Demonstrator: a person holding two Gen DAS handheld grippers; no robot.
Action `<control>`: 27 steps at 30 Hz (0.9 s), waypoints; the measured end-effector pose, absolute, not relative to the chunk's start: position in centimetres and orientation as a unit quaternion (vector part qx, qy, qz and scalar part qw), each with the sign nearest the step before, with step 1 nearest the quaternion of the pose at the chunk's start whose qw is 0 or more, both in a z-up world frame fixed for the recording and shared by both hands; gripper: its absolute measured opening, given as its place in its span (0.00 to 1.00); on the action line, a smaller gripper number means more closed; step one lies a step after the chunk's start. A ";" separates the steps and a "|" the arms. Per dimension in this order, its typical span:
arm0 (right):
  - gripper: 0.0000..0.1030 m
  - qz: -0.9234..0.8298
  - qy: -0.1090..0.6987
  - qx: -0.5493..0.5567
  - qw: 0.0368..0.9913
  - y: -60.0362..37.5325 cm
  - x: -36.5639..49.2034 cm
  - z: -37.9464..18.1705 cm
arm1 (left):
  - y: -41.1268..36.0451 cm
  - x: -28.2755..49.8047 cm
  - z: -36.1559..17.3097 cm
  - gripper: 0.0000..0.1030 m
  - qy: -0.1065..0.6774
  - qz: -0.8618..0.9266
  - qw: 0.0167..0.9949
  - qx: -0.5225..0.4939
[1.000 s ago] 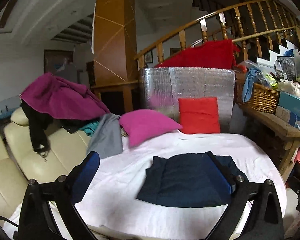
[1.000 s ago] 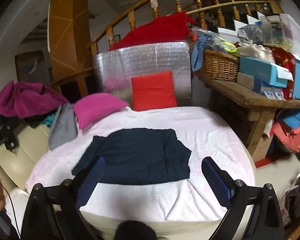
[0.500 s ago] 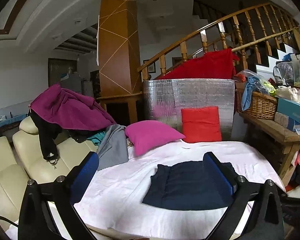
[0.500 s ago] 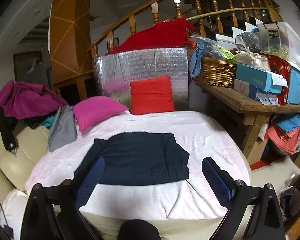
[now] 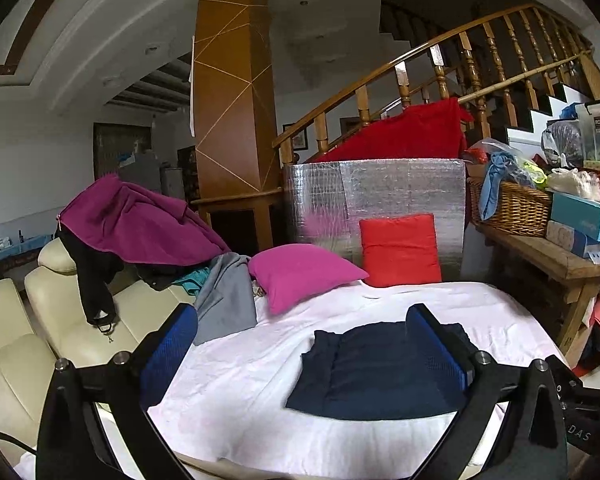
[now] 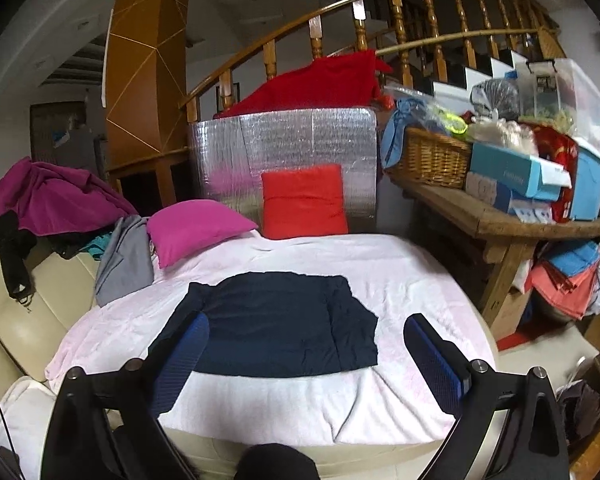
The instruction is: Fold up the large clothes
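Observation:
A dark navy garment (image 6: 276,320) lies folded flat on the pink-white blanket (image 6: 400,276) that covers the table. It also shows in the left wrist view (image 5: 372,372), right of centre. My left gripper (image 5: 304,352) is open and empty, held above the blanket's near left side. My right gripper (image 6: 306,360) is open and empty, held above the near edge of the garment. Both have blue pads.
A magenta pillow (image 6: 196,228), a red pillow (image 6: 304,200) and a silver foil panel (image 6: 284,148) stand at the back. A grey garment (image 6: 124,260) and purple clothes (image 5: 136,220) lie on the cream sofa (image 5: 60,332) left. A cluttered wooden bench (image 6: 500,216) stands right.
Both grippers have drawn back and tilted up a little, so the garment sits lower in both views. The garment has not moved.

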State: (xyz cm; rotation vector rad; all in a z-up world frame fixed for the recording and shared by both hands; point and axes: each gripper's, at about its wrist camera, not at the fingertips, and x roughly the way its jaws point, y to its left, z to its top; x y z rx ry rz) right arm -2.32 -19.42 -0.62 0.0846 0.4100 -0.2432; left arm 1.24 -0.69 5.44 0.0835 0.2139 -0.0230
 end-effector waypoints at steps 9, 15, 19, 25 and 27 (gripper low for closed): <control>0.97 -0.116 0.213 0.037 0.970 -18.7 -1.8 -1.0 | -0.3 1.2 5.2 1.00 0.106 -0.008 0.994 0.041; 0.97 -0.112 0.210 0.035 0.971 -18.2 -1.9 -1.0 | -0.2 1.3 4.9 1.00 0.109 -0.010 0.993 0.042; 0.97 -0.113 0.210 0.033 0.971 -18.1 -2.0 -1.1 | -0.1 1.3 4.9 1.00 0.108 -0.009 0.993 0.040; 0.97 -0.112 0.214 0.040 0.970 -18.4 -1.8 -1.2 | 0.0 1.5 4.7 1.00 0.110 -0.007 0.993 0.040; 0.97 -0.110 0.214 0.042 0.970 -18.4 -1.9 -1.2 | 0.1 1.5 4.7 1.00 0.111 -0.009 0.993 0.041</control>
